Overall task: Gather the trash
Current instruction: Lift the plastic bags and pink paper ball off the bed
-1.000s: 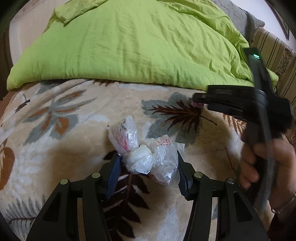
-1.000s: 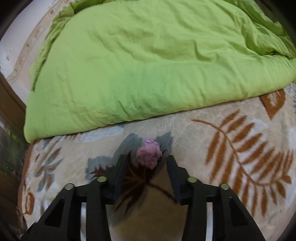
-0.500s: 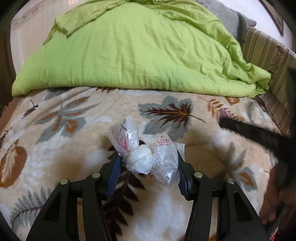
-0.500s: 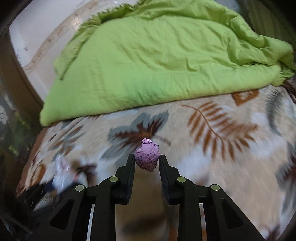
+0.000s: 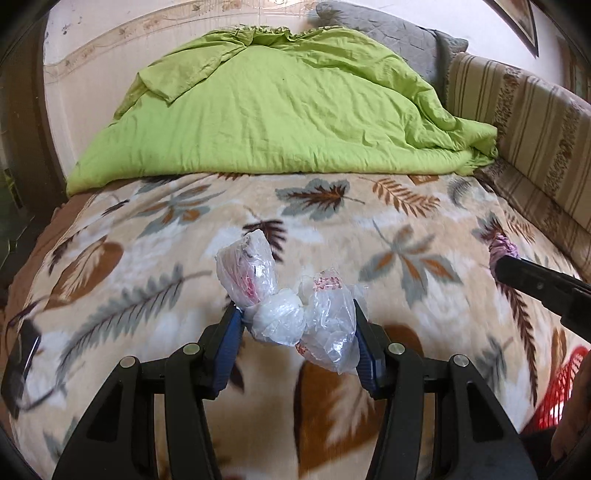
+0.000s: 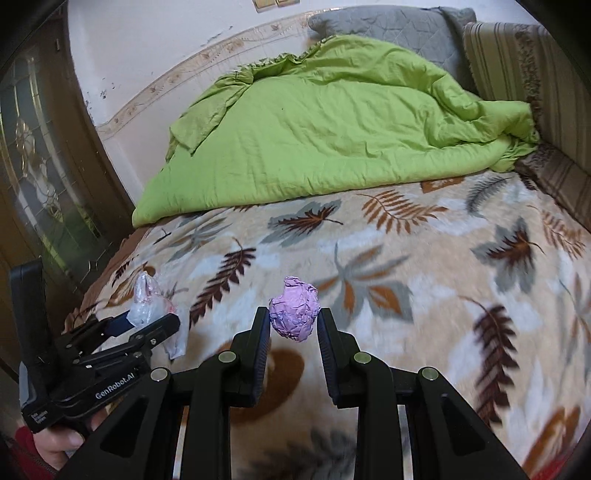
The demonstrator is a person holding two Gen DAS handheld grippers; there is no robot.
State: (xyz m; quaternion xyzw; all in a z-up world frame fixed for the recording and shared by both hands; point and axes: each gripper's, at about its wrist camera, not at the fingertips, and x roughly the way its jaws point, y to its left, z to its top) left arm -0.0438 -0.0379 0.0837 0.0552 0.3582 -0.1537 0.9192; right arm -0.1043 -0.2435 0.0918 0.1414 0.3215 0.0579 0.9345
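Note:
A crumpled clear plastic bag (image 5: 291, 306) with red print is pinched in my left gripper (image 5: 297, 325), held above the leaf-patterned blanket (image 5: 369, 229). My right gripper (image 6: 293, 325) is shut on a crumpled pink paper ball (image 6: 294, 312), also lifted off the bed. In the left wrist view the right gripper's black finger (image 5: 535, 284) and the pink paper ball (image 5: 500, 251) show at the right edge. The right wrist view shows my left gripper (image 6: 147, 325) at lower left with the plastic bag (image 6: 151, 306) in it.
A green duvet (image 5: 280, 118) is bunched over the far half of the bed. A striped cushion (image 5: 524, 122) lines the right side and a grey pillow (image 6: 391, 22) lies behind. A red basket (image 5: 561, 391) shows at lower right, a dark wooden door (image 6: 40, 166) at left.
Both grippers have drawn back and up from the bed with their loads. The right gripper closed on the pink paper ball and lifted it; more of the bed now shows.

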